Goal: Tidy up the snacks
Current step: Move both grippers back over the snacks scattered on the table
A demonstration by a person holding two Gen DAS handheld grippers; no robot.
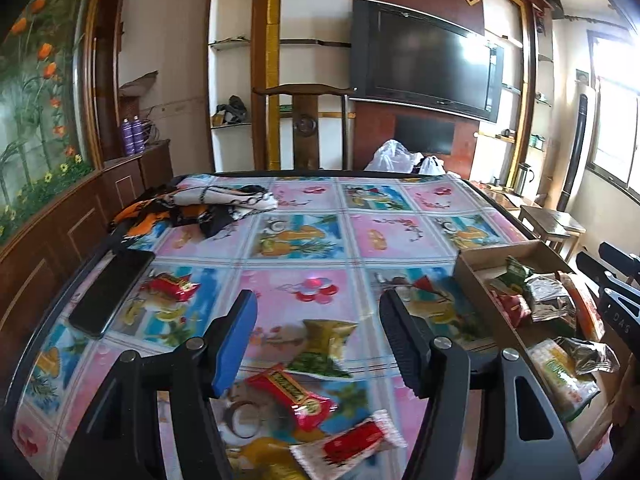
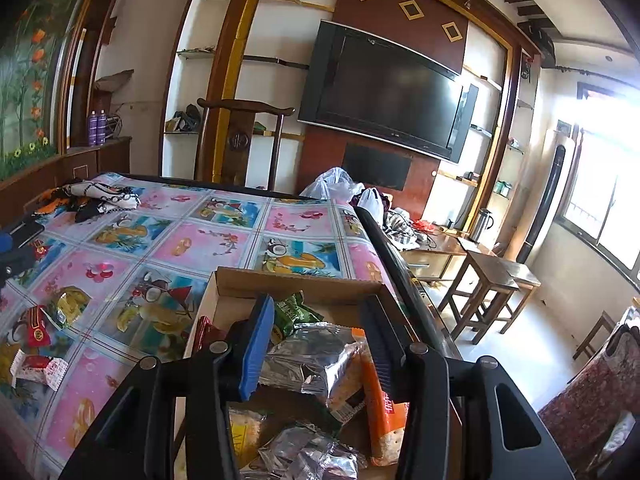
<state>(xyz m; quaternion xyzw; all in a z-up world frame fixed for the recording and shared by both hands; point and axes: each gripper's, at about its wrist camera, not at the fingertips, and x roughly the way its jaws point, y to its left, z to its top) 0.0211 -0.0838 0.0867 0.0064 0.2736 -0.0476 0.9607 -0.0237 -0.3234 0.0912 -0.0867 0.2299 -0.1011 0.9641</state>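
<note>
My left gripper (image 1: 320,344) is open and empty above loose snacks on the table: a yellow-green packet (image 1: 326,346), a red packet (image 1: 294,396) and a white-and-red packet (image 1: 352,446) near me, another red packet (image 1: 170,286) farther left. A cardboard box (image 1: 470,270) at the right holds several snack packets. My right gripper (image 2: 320,344) is open over that box (image 2: 296,280), its jaws either side of a silver packet (image 2: 312,360) without gripping it. An orange packet (image 2: 380,400) and a green packet (image 2: 292,312) lie beside it.
A black phone (image 1: 112,292) lies at the table's left edge. A heap of cloth (image 1: 200,204) sits at the far left corner. A wooden chair (image 1: 306,128) stands behind the table, white plastic bags (image 1: 394,156) beyond it. Wooden stools (image 2: 492,284) stand right of the table.
</note>
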